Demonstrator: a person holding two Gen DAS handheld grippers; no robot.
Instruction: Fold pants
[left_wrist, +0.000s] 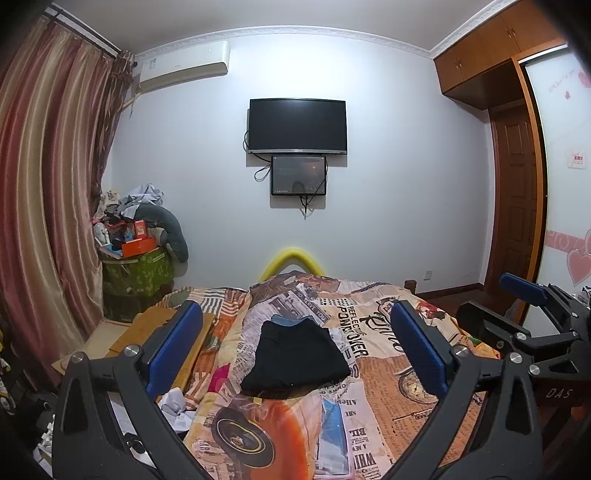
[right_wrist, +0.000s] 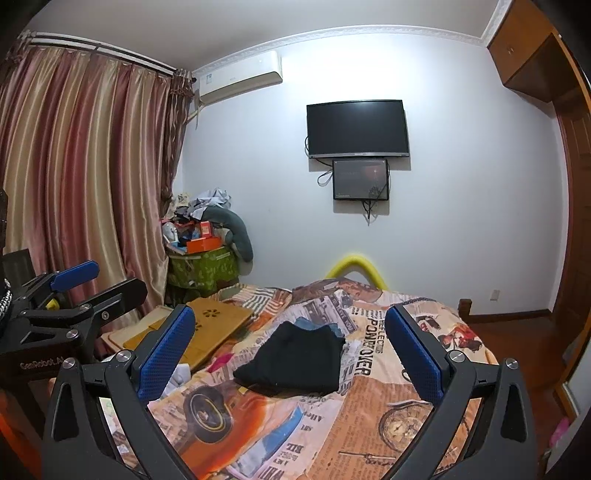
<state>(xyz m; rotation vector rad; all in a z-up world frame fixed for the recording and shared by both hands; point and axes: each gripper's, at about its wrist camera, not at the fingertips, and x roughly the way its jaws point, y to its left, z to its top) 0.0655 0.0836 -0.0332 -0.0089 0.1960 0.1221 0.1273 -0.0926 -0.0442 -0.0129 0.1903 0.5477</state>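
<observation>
The black pants lie folded into a compact rectangle on the bed, also in the right wrist view. A bit of blue cloth shows at their far edge. My left gripper is open and empty, held above the bed short of the pants. My right gripper is open and empty too, beside the left one. The right gripper shows at the right edge of the left wrist view. The left gripper shows at the left edge of the right wrist view.
The bed has a newspaper-print quilt. A wooden lap board and crumpled white paper lie at its left side. A cluttered green box stands by the curtain. A TV hangs on the far wall; a wardrobe is at right.
</observation>
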